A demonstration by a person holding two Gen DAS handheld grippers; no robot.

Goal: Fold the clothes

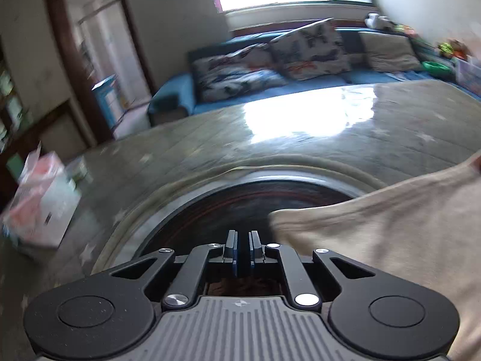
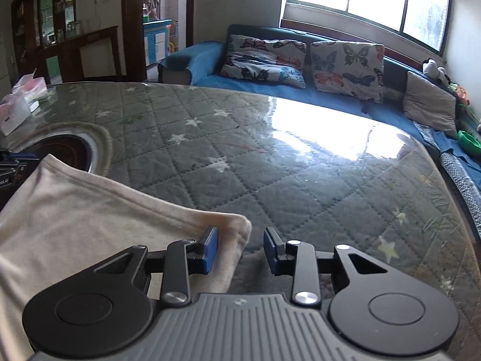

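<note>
A beige garment [image 2: 90,210] lies on the glass-topped table over a grey star quilt [image 2: 240,156]. In the left wrist view the garment [image 1: 390,234] fills the lower right. My left gripper [image 1: 243,249] is shut with nothing between its pads, just left of the garment's edge, above the dark round inset [image 1: 225,204] in the table. My right gripper [image 2: 240,249] is open. Its left finger [image 2: 209,249] rests over the garment's right corner, and its right finger [image 2: 272,249] is over the bare table.
A pink and white tissue box [image 1: 39,204] stands at the table's left edge; it also shows in the right wrist view [image 2: 18,105]. A blue sofa [image 2: 270,87] with butterfly pillows [image 2: 345,66] lies beyond the table. Window glare falls on the glass [image 2: 330,126].
</note>
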